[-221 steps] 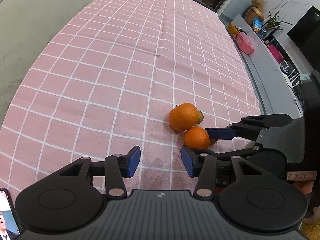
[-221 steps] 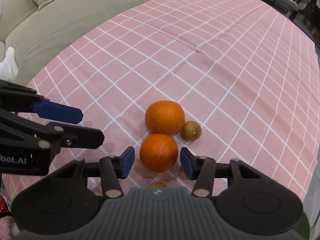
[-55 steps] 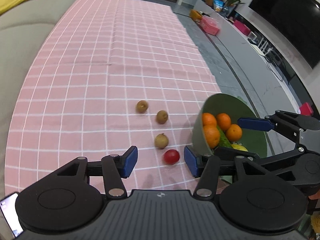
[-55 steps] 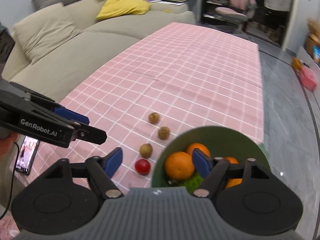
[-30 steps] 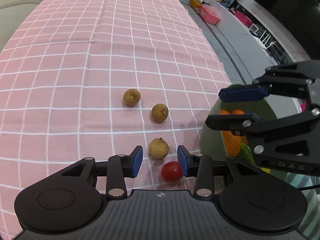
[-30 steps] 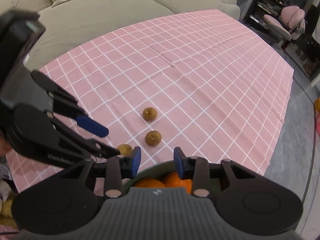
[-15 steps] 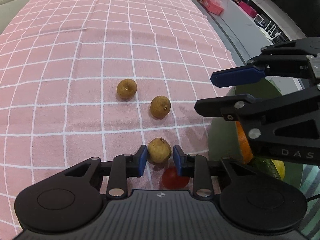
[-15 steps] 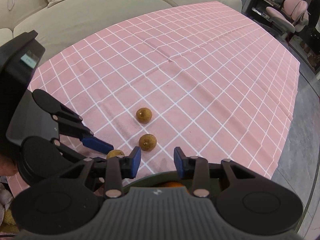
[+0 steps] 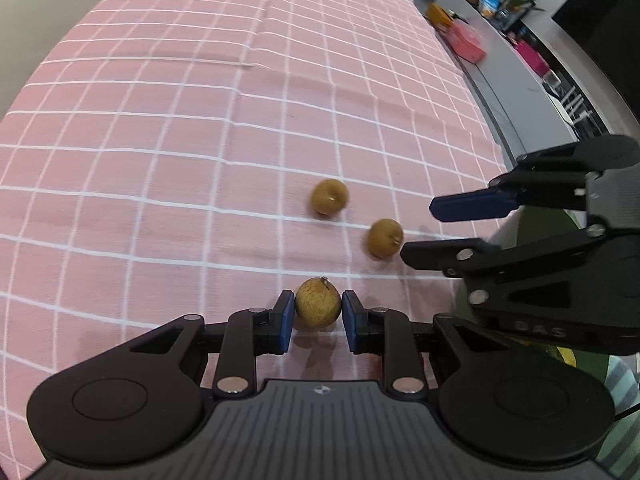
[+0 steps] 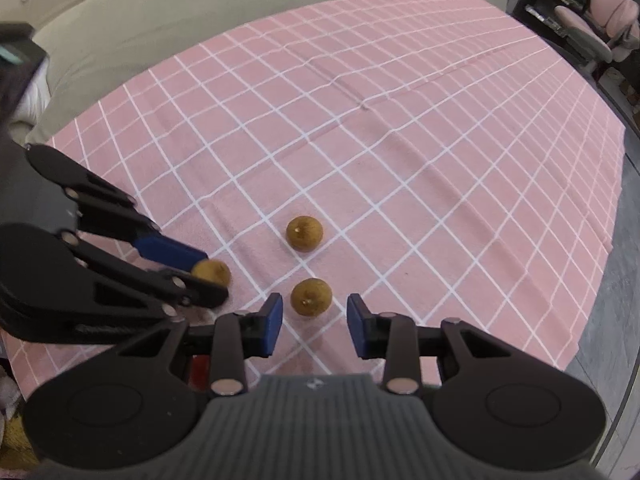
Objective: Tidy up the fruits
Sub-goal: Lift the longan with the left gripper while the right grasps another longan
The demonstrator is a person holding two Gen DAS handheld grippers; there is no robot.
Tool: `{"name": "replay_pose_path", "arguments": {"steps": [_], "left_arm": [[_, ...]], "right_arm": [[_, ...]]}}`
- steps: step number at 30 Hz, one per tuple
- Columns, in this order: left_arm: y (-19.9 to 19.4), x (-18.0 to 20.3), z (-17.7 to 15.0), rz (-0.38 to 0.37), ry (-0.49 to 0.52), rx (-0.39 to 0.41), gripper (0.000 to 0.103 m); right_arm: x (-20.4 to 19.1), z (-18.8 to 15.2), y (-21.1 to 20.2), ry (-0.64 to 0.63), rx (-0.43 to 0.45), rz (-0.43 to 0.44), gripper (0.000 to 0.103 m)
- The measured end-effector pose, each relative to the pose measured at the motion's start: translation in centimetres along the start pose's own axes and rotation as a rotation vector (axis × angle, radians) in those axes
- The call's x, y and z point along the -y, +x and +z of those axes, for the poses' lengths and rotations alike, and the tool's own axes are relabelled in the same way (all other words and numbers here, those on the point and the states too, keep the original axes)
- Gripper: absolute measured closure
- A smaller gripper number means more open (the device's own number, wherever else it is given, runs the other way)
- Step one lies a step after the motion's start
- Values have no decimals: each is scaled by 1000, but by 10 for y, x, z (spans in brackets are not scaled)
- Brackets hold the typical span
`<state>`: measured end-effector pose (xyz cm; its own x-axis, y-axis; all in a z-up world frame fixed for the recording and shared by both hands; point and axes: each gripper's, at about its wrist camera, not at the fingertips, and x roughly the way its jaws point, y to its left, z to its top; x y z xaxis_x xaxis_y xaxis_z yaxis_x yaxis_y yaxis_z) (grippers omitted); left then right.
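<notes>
My left gripper (image 9: 318, 315) is shut on a small tan-brown round fruit (image 9: 318, 307), held just above the pink checked cloth (image 9: 160, 160). That fruit shows between the left fingers in the right wrist view (image 10: 211, 273). Two more brown fruits lie on the cloth: a far one (image 9: 329, 197) (image 10: 304, 233) and a nearer one (image 9: 385, 237) (image 10: 311, 297). My right gripper (image 10: 314, 322) is open, its jaws astride the nearer fruit without touching it. The right gripper appears at the right of the left wrist view (image 9: 460, 224). A sliver of the green bowl (image 9: 576, 220) shows behind it.
A beige sofa (image 10: 160, 12) runs along the far left side of the table. The table's right edge (image 10: 616, 240) drops to a grey floor. A grey media bench with pink boxes (image 9: 516, 64) stands beyond it. A pink chair (image 10: 600, 20) stands far right.
My left gripper has closed on the nearest brown fruit and lifted it slightly. My right gripper has moved forward off the bowl over the middle brown fruit and opened wider. The red fruit is hidden.
</notes>
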<state>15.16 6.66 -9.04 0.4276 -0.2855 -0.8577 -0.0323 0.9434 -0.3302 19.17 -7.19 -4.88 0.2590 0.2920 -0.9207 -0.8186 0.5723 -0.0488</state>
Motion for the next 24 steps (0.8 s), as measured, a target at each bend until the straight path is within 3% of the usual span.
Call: {"name": "replay_pose_path", "arguments": {"steps": [7, 10, 14, 18, 24], "left_arm": [[-7, -8, 2, -1, -25, 14, 75], [-12, -11, 1, -5, -35, 25, 75], [-17, -10, 2, -2, -39, 36, 75], [-25, -7, 2, -8, -40, 51, 75], [-49, 9, 3, -26, -17, 95, 75]], "right_arm": [[-4, 10, 25, 4, -68, -5, 73], [-5, 12, 33, 18, -88, -6, 80], [-5, 12, 33, 35, -86, -15, 80], [-8, 9, 21, 60, -57, -21, 80], [-10, -3, -27, 147, 54, -19, 80]]}}
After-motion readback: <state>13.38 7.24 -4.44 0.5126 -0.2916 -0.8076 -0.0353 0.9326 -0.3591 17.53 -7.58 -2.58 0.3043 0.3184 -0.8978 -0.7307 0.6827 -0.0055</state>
